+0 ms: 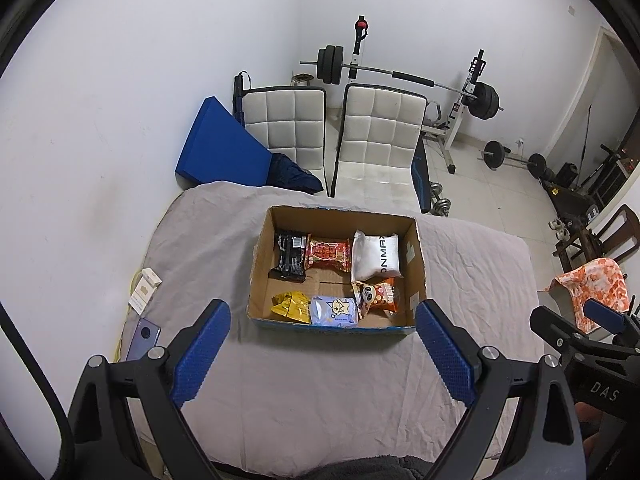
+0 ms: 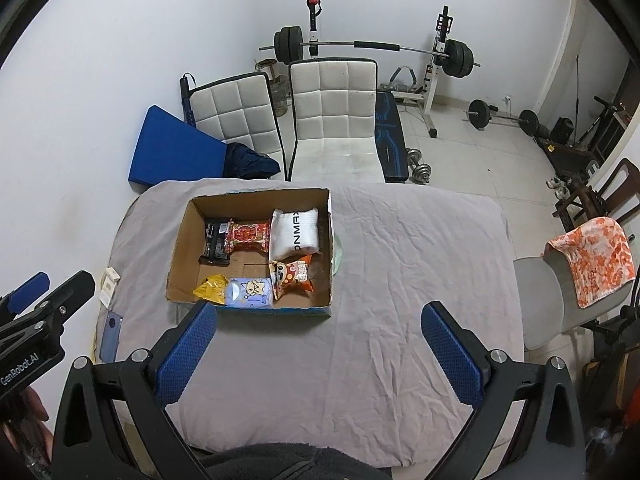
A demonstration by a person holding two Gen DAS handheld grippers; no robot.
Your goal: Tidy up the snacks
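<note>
One cardboard box sits on the cloth-covered worktop, holding six snack packets: three along the far side, three along the near side. Both tools, left tool and right tool, hang released and empty near the box.

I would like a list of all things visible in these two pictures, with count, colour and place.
box: 1, brown cardboard, on the table
table: 1, grey cloth cover
black packet: 1, box, far left
red packet: 1, box, far middle
white bag: 1, box, far right
yellow packet: 1, box, near left
pale blue packet: 1, box, near middle
orange packet: 1, box, near right
phone: 1, blue-grey, table's left edge
chairs: 2, white, behind table
barbell: 1, on rack by wall
left gripper: open, empty
right gripper: open, empty
</note>
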